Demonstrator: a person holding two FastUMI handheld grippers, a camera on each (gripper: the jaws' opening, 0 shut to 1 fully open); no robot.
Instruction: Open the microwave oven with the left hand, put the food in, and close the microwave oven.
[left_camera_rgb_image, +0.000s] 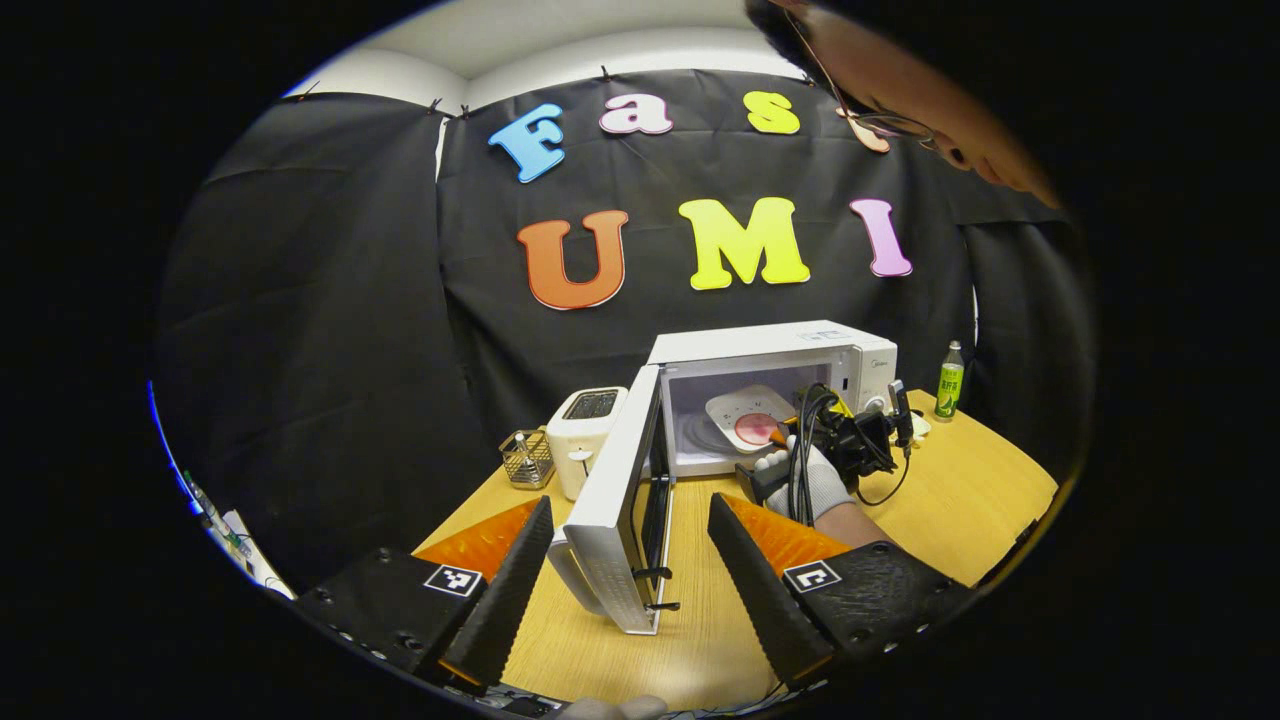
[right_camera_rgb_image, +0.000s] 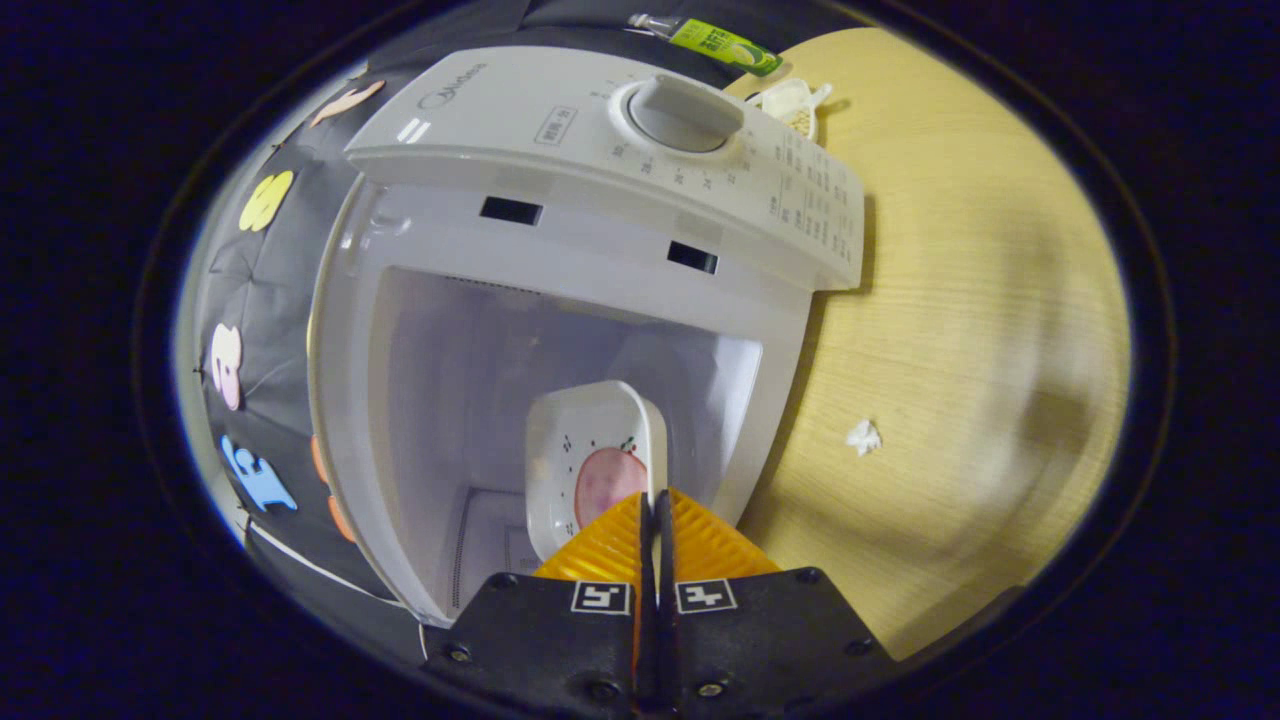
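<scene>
The white microwave (left_camera_rgb_image: 770, 350) stands at the back of the wooden table with its door (left_camera_rgb_image: 610, 500) swung wide open towards me. My left gripper (left_camera_rgb_image: 630, 560) is open, and the door's free edge sits in the gap between the fingers without being pressed. A gloved hand holds my right gripper (left_camera_rgb_image: 860, 440) at the oven's mouth. In the right gripper view, tilted sideways, my right gripper (right_camera_rgb_image: 655, 500) is shut on the rim of a white plate (right_camera_rgb_image: 590, 440) carrying a pink food slice (right_camera_rgb_image: 605, 485), inside the cavity (right_camera_rgb_image: 480, 400).
A white toaster (left_camera_rgb_image: 585, 430) and a wire basket (left_camera_rgb_image: 527, 457) stand left of the oven. A green bottle (left_camera_rgb_image: 950, 380) is on its right. A small white scrap (right_camera_rgb_image: 862, 437) lies on the table (right_camera_rgb_image: 950, 300) beside the oven. A person leans in from the upper right.
</scene>
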